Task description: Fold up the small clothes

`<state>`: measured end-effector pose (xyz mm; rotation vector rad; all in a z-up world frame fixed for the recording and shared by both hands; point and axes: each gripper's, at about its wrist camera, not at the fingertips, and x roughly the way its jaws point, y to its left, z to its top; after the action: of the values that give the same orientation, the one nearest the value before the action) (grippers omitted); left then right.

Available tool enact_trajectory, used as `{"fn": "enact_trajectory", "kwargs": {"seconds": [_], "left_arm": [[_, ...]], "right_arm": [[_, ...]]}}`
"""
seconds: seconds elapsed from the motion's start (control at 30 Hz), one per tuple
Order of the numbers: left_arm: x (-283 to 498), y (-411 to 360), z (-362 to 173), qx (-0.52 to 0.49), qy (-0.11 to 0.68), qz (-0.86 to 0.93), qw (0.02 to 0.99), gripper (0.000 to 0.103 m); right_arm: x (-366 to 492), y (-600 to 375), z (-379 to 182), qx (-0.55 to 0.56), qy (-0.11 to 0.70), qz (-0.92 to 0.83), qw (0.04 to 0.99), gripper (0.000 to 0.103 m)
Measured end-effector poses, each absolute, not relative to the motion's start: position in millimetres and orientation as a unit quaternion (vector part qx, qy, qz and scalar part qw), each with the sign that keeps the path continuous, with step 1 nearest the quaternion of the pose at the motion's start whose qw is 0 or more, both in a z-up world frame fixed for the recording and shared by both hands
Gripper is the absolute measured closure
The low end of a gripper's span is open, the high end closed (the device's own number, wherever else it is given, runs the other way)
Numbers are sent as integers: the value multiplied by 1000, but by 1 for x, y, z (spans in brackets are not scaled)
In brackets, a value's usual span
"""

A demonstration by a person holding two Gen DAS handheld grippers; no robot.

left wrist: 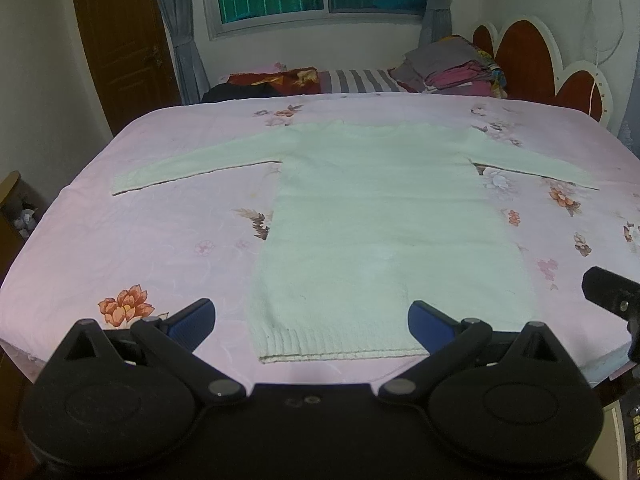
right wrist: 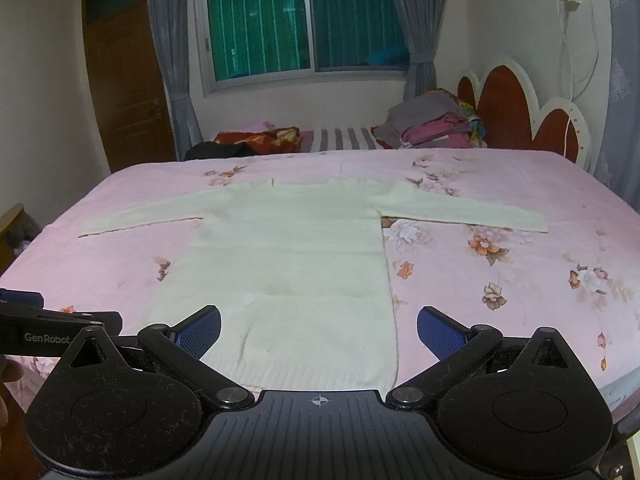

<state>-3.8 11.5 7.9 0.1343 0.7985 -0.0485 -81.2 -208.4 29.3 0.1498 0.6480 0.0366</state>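
Jaws of left gripper [left wrist: 312,322] and right gripper [right wrist: 319,330] gape wide, empty, above the bed's near edge, where the pale knitted long-sleeved sweater [left wrist: 380,220] lies flat on the pink floral bedsheet [left wrist: 160,240], unfolded.

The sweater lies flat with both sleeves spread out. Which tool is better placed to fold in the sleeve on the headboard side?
Probably the right tool: open, it sits over the sweater's hem corner on that side, nearer that sleeve. The left tool faces the other hem corner.

Your left gripper [left wrist: 311,326] and right gripper [right wrist: 319,332] hover side by side, jaws spread wide, gripping nothing.
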Motion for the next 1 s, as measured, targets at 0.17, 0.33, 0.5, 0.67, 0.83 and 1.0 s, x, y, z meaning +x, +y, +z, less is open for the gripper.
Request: {"fn": "enact_trajectory", "kwargs": {"seconds": [0.17,0.33,0.5,0.67,0.83,1.0], "left_arm": [[5,11,6,66,389,-22,919,1],[15,12,4,66,391,-22,918,1],[30,12,1,68,393,-22,917,1],[51,14,-3,68,400,-24,914,1],[76,15,-8,69,405,-27,911,1],[106,15,-12,71,410,-35,909,1]], "right_arm": [[-72,-210,27,74,319,12,945,0],[-62,-211,25,73,320,5,945,0],[-51,-215,23,75,319,-3,945,0],[-34,-216,18,73,326,-12,942,0],[-16,-221,11,74,327,-24,942,0],[7,-225,8,77,326,-34,942,0]]}}
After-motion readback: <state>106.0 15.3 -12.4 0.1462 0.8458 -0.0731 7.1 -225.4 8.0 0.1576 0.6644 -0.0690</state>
